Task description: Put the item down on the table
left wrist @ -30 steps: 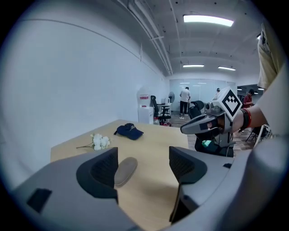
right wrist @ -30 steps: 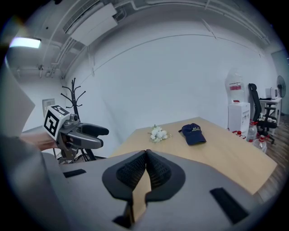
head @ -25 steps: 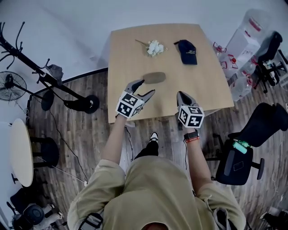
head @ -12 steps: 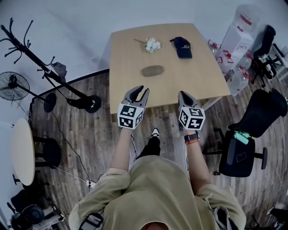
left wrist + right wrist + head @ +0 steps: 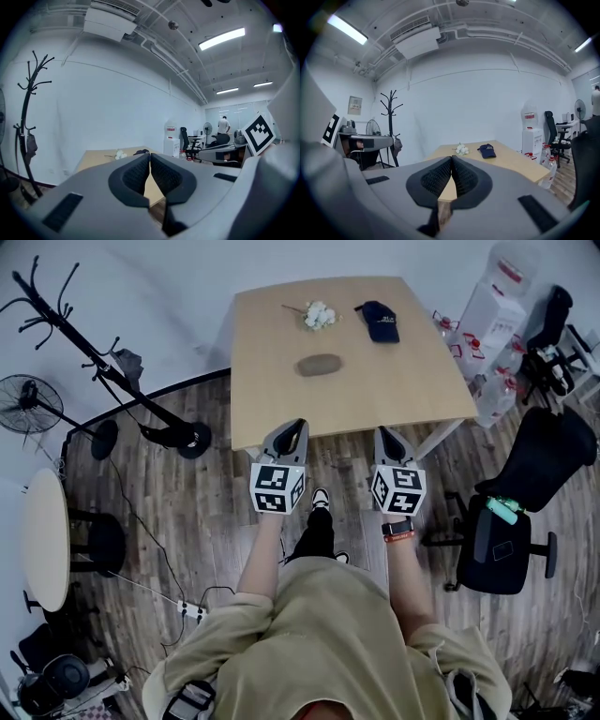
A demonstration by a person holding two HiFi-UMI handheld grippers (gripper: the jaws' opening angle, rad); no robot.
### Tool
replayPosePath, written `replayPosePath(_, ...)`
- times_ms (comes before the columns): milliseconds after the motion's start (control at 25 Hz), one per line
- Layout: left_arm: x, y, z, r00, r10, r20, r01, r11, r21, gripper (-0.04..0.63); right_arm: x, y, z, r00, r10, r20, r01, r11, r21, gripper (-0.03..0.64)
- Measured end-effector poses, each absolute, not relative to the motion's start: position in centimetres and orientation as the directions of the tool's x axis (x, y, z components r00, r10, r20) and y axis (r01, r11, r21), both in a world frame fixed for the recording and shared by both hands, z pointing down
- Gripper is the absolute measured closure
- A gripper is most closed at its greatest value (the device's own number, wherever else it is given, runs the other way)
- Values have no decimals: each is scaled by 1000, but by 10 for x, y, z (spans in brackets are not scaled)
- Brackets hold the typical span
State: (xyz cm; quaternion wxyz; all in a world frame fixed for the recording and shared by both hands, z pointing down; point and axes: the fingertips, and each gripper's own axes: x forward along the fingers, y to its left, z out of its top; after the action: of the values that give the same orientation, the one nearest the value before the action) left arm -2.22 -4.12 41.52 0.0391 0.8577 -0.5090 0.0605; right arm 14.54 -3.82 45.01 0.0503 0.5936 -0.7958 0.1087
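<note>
No legible text or labels anywhere

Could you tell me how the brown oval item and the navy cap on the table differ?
The brown oval item is plain and rounded; the navy cap is darker, with small pale print. The item lies near the table's middle; the cap lies by the far edge, further right. Both rest on the wooden table, not touching.

One pale wooden square counter (image 5: 394, 395) bears three things: one brown oval item (image 5: 321, 364), one small bunch of white flowers (image 5: 320, 314) and one dark navy cap (image 5: 381, 321). Two grey grippers show, the left gripper (image 5: 297, 426) and the right gripper (image 5: 384, 433). On the wooden floor stand one black coat stand (image 5: 183, 437), one black fan (image 5: 21, 405), one round white side table (image 5: 42, 549) and two black office chairs, the nearer chair (image 5: 492, 568) and the farther chair (image 5: 558, 320).
</note>
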Motion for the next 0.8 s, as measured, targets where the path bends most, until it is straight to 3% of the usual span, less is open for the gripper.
replayPosePath(800, -12, -8, 425, 432, -890, 147, -900, -437, 2, 571, 158, 11, 454, -295, -934, 199, -954, 278, -109, 603)
